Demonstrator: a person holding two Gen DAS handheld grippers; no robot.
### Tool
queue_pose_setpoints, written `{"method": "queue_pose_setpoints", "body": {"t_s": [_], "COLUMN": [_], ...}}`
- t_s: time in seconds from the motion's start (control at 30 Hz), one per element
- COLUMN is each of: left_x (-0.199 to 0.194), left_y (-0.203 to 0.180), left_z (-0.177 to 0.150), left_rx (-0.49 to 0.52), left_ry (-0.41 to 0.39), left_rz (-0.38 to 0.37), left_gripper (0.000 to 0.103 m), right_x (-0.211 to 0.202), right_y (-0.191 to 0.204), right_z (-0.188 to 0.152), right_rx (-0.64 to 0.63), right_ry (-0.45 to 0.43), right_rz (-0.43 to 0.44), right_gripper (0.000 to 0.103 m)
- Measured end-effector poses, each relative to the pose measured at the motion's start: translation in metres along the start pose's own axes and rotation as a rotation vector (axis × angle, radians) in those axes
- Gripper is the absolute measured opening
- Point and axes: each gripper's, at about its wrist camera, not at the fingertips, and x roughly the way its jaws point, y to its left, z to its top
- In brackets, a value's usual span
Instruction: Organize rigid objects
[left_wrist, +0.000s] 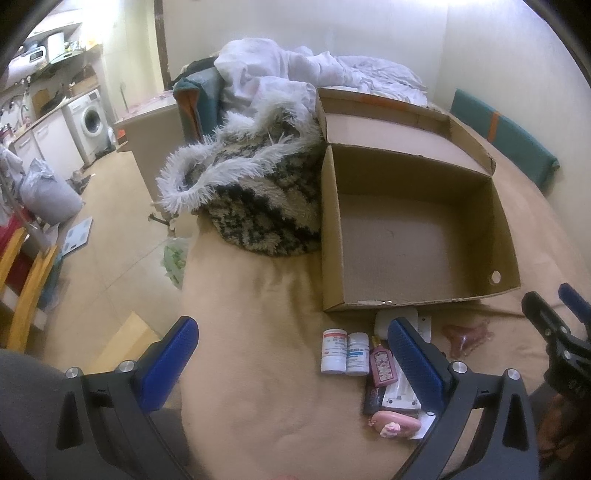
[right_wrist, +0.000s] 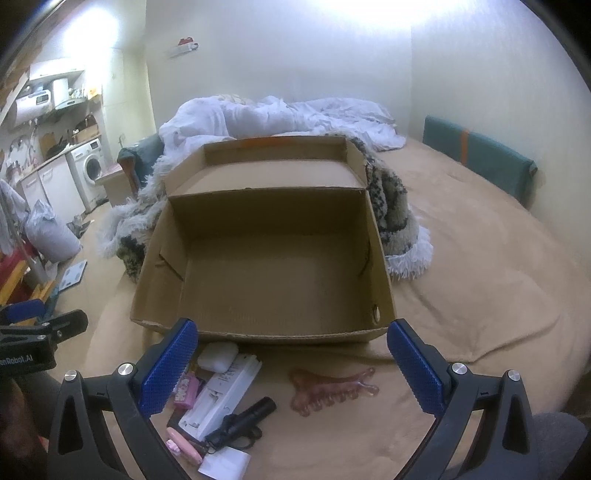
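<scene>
- Left gripper (left_wrist: 291, 354) hovers over the bed (left_wrist: 258, 369), fingers spread wide, holding nothing
- Right gripper (right_wrist: 291, 354) likewise, fingers wide and empty
- Open cardboard box (right_wrist: 266, 266) sits on the bed, nothing inside
- Just in front of it lie two white pill bottles (left_wrist: 345, 350), a pink perfume bottle (left_wrist: 384, 363), a white case (right_wrist: 218, 356), a black flashlight (right_wrist: 243, 417) and a reddish hair claw (right_wrist: 332, 391)

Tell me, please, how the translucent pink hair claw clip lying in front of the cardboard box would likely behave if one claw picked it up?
The hair claw clip looks like thin hard plastic, so it is probably light and stiff. Its curved teeth and glossy surface could let it twist or slip between flat pads. It lies on the soft beige bedcover, so pushing would likely snag the teeth rather than slide it.
</scene>
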Motion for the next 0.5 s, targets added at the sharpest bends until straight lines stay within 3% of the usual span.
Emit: {"method": "queue_pose_setpoints", "body": {"t_s": [0.5], "left_x": [0.0007], "left_y": [0.0035], "left_z": [-0.0014], "left_rx": [0.001], "left_ry": [0.008], "left_rz": [0.006], "left_gripper": [0.102], "right_x": [-0.0006], "right_y": [-0.0011], "right_z": [0.0011], "right_rx": [0.003], "right_ry": [0.0], "right_rz": [-0.002], "right_gripper": [0.103]}}
